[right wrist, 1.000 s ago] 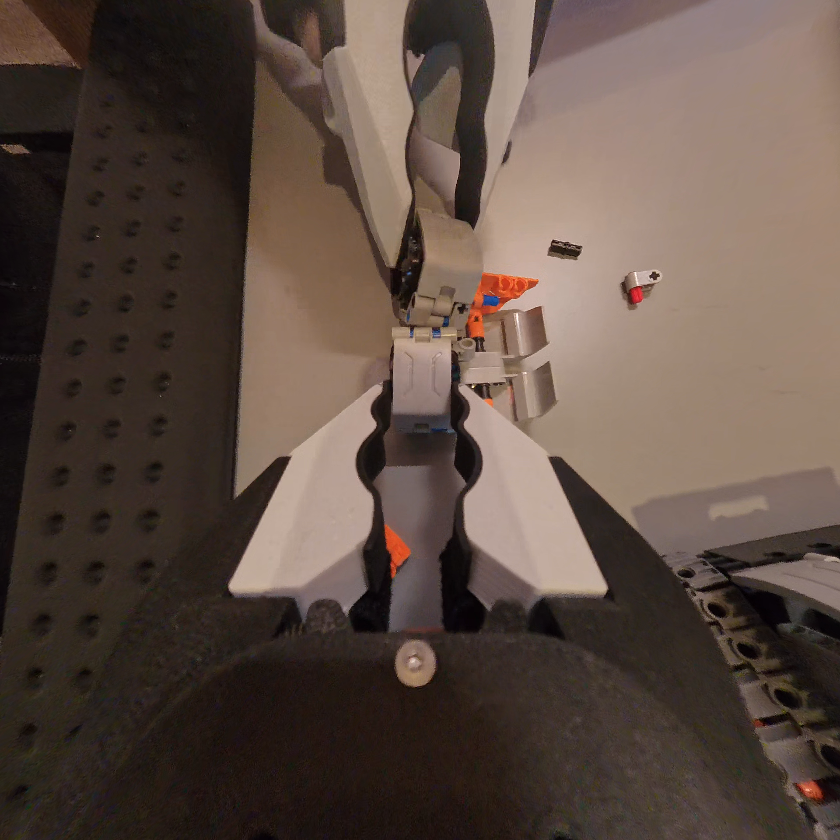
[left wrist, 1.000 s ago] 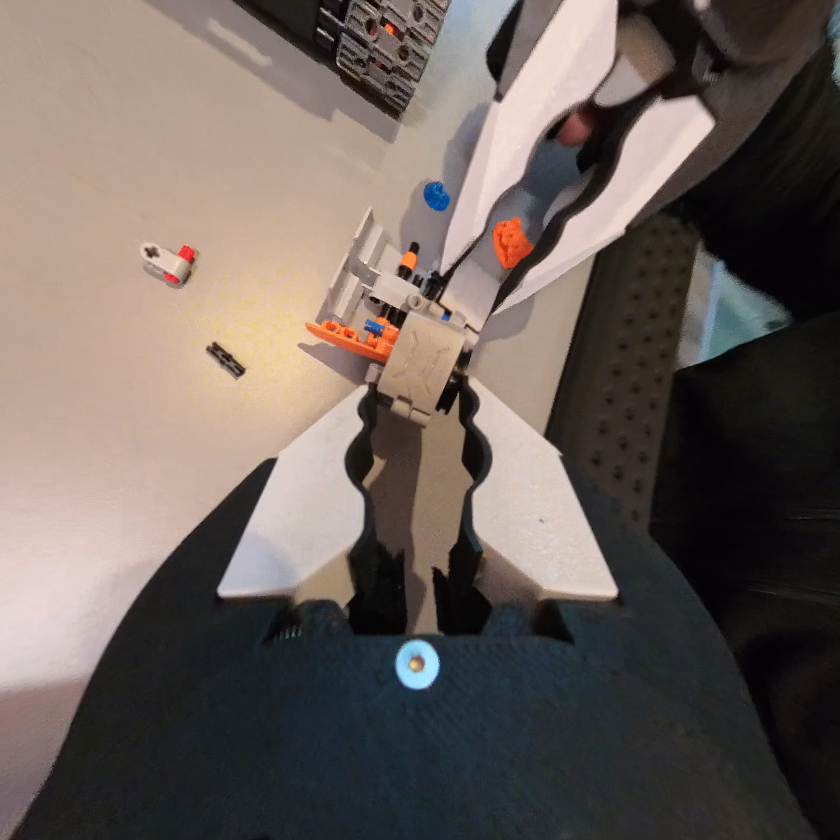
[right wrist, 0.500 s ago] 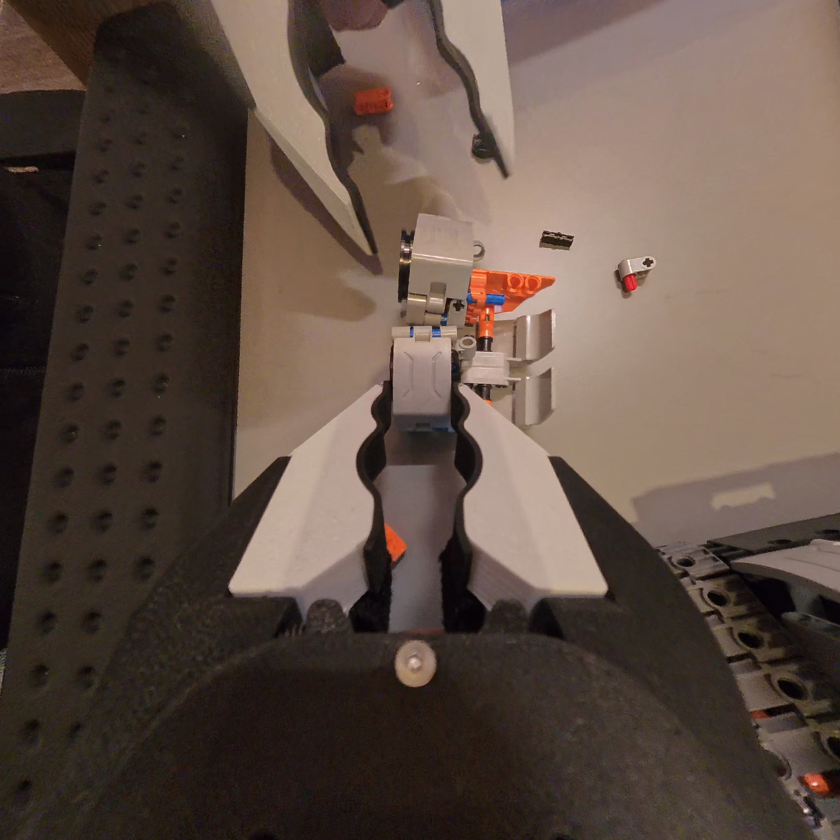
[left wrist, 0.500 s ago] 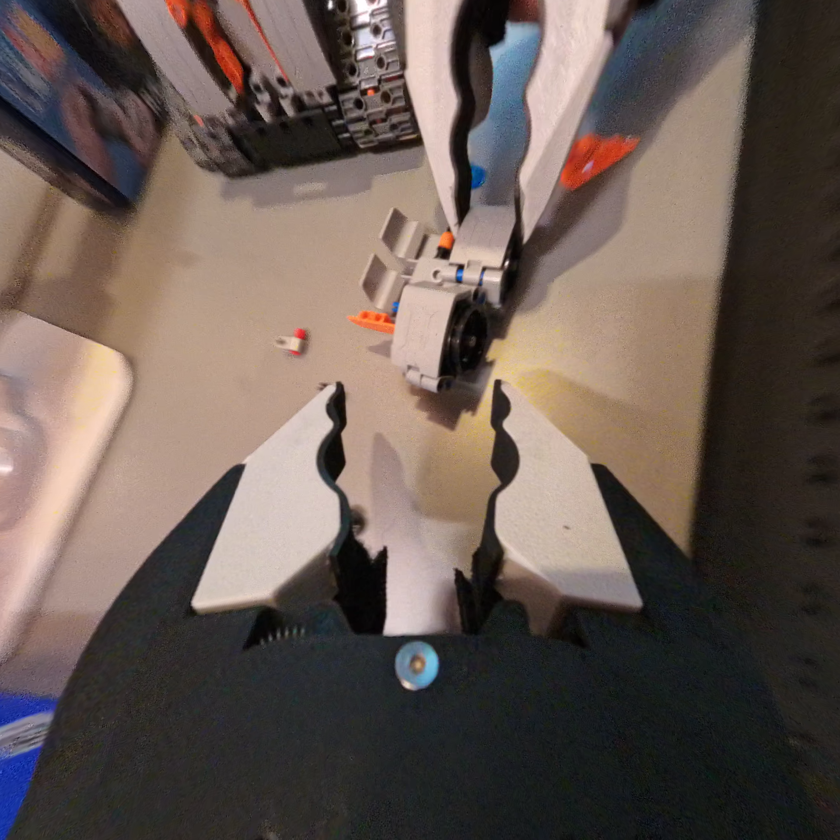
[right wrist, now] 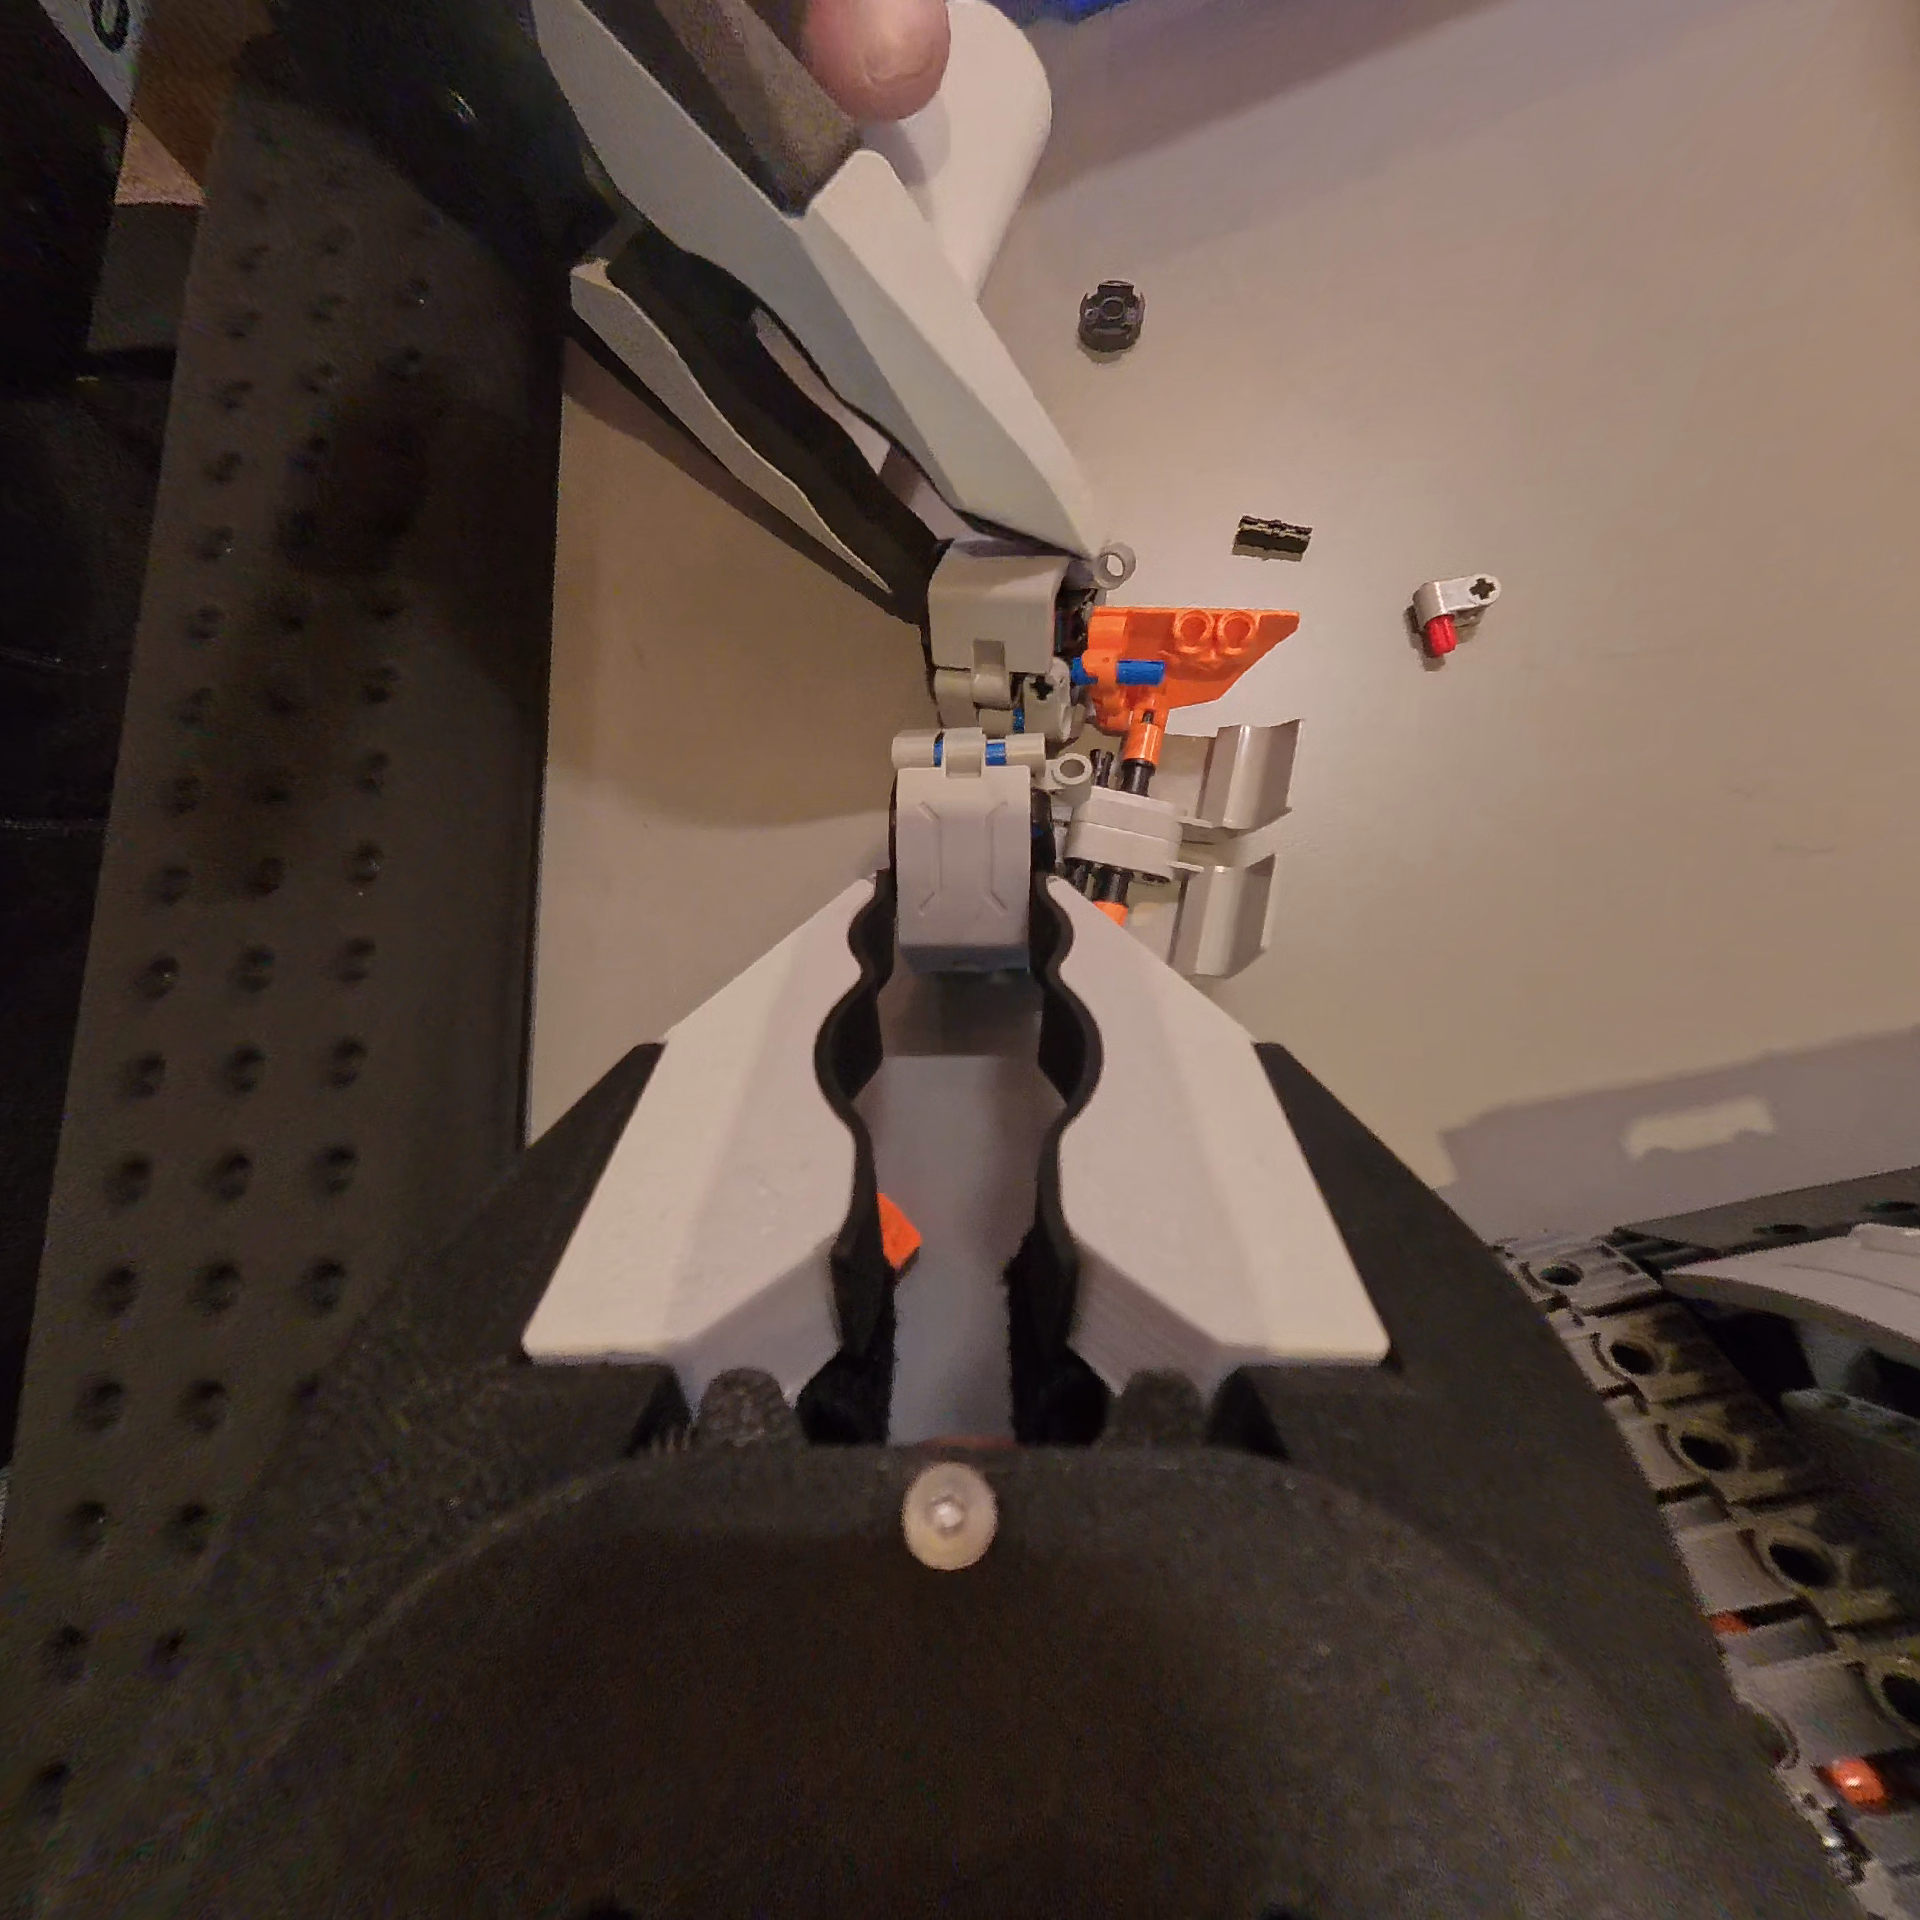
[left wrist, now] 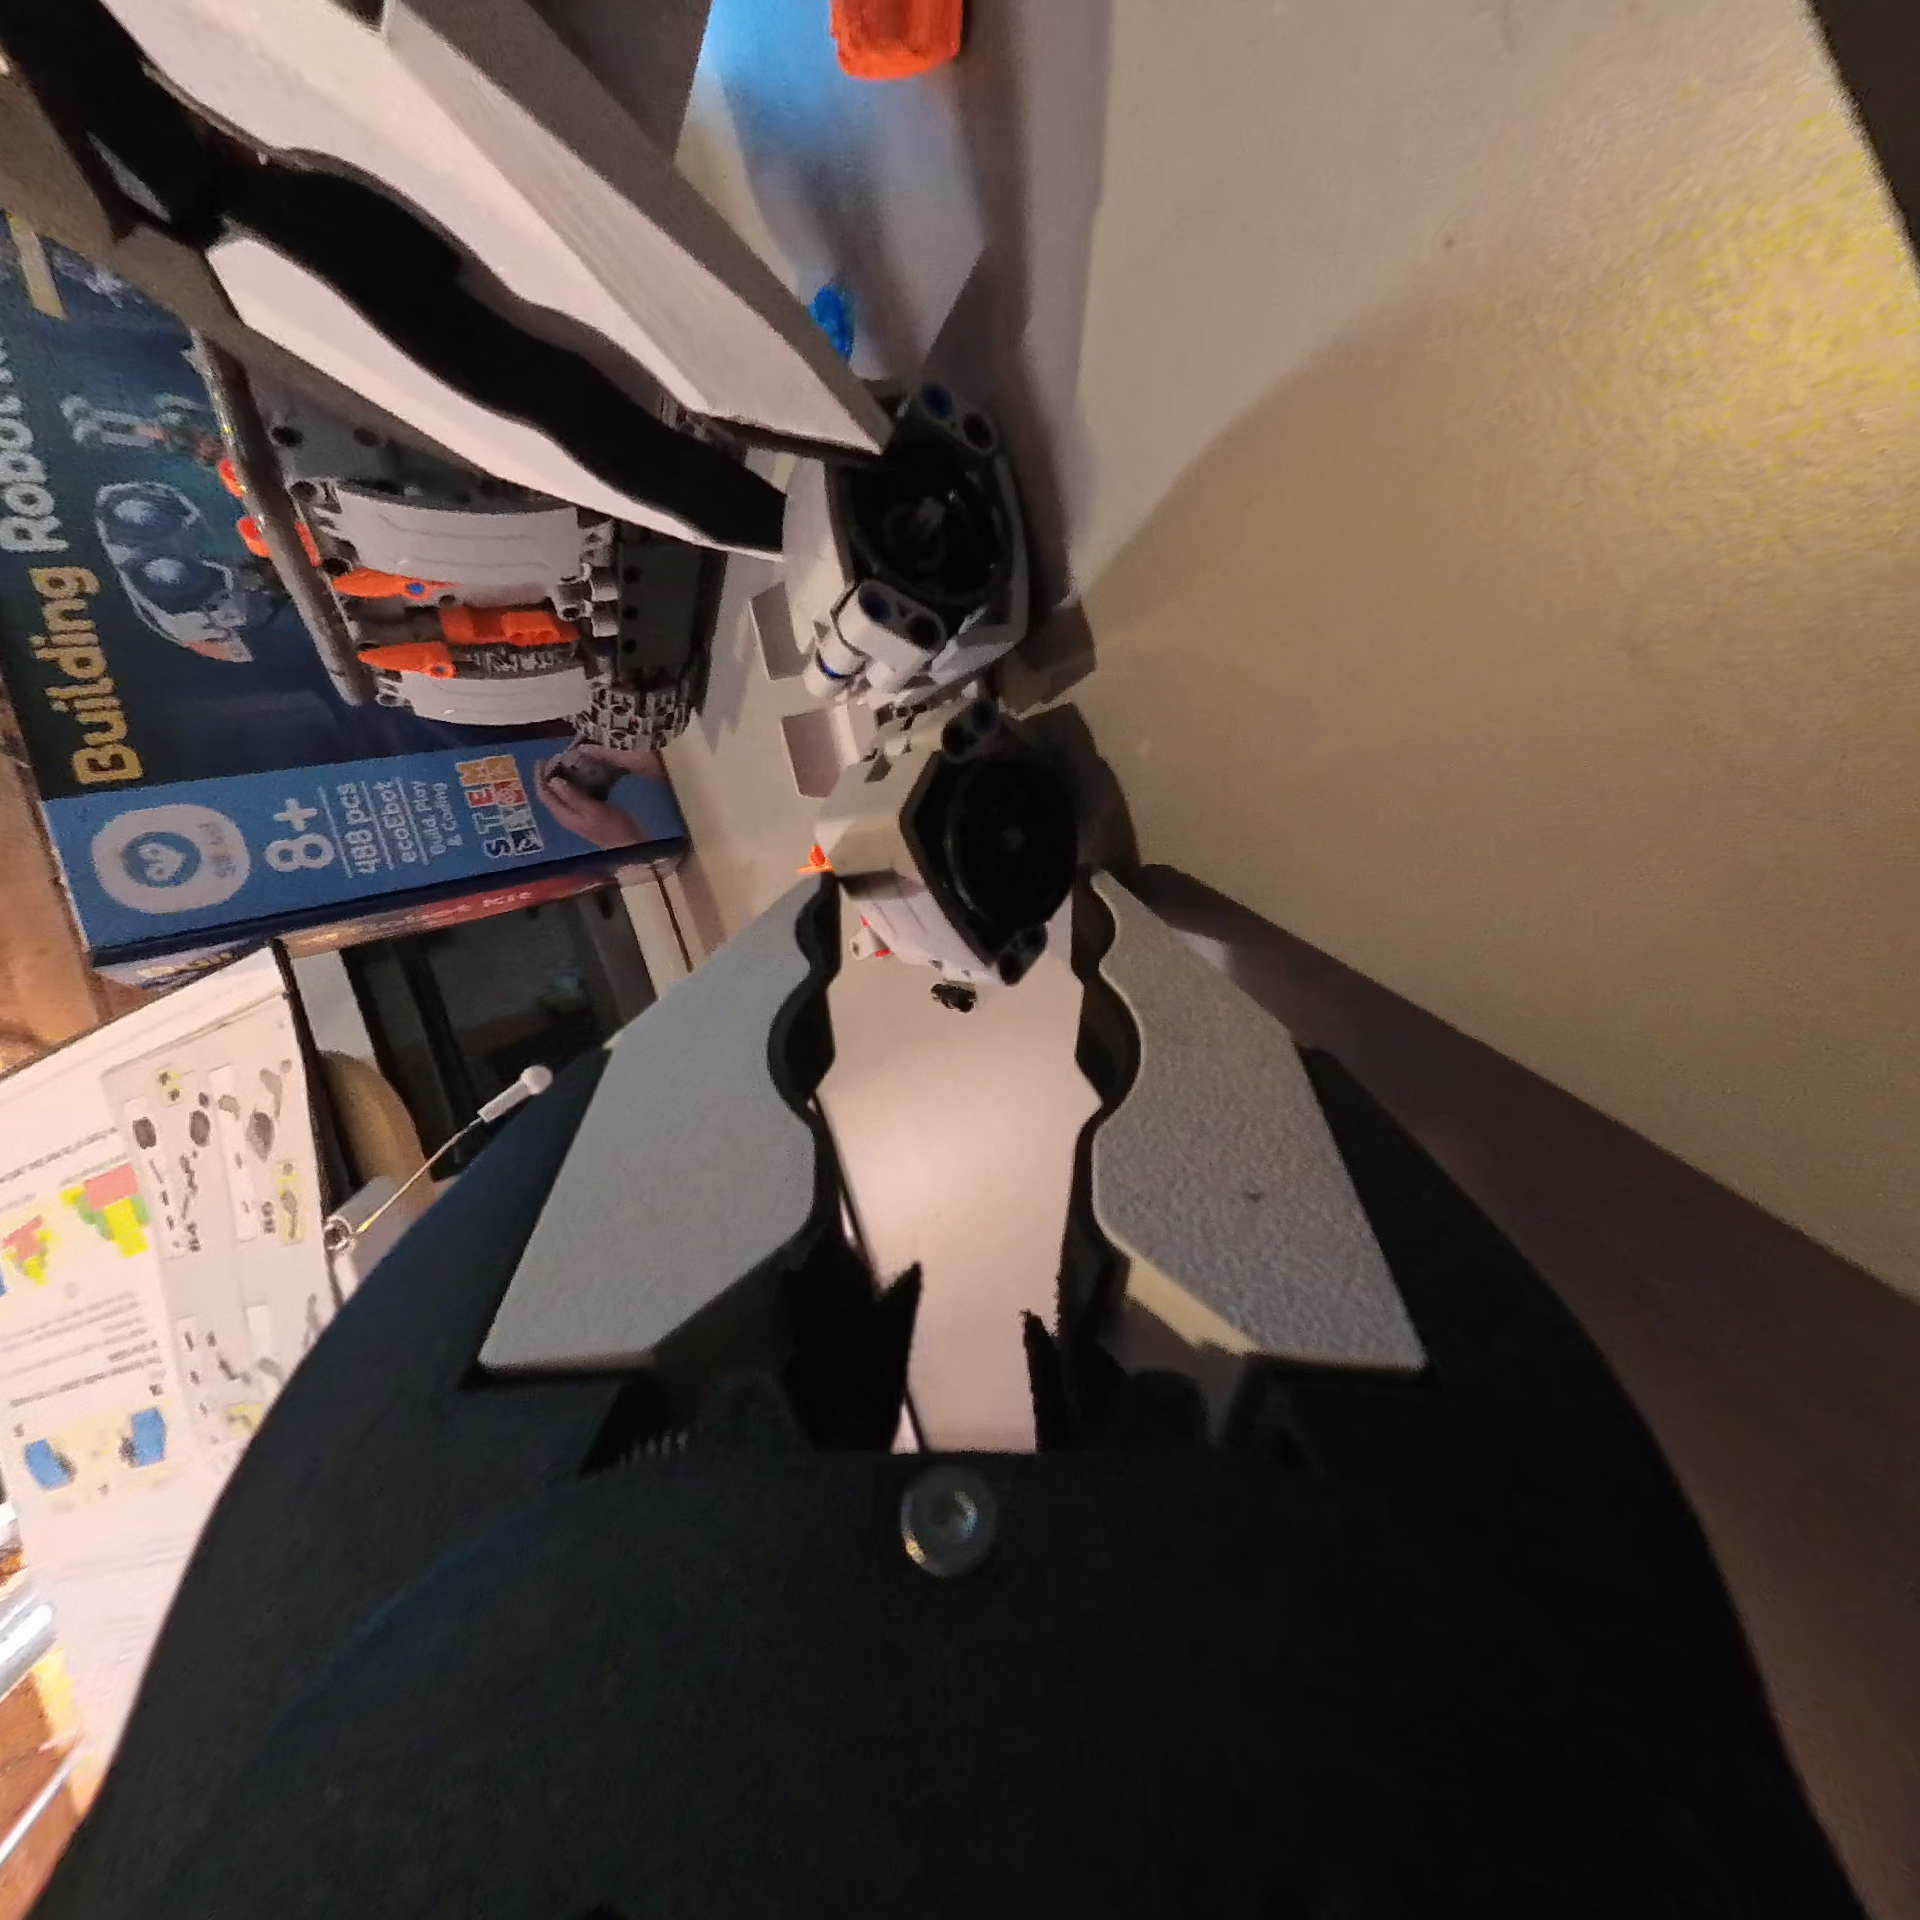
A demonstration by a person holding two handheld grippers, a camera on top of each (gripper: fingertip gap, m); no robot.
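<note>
Two wavy-edged grey plastic grippers: right gripper [right wrist: 961, 914] clamped on blocky grey brick assembly [right wrist: 961, 873]; left gripper [left wrist: 951, 925] parted around its other end, grip unclear.

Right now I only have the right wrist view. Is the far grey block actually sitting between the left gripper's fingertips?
Observer: Yes. In the left wrist view the left gripper has the grey block of the brick assembly filling the gap between its tips. I cannot confirm firm contact.
Operator: What faces that camera?
Observer: A black round hub set in the block's face, hidden from your side.
Operator: Anything else over there?
Observer: A blue box and an instruction sheet, off to the left of that view.
</note>
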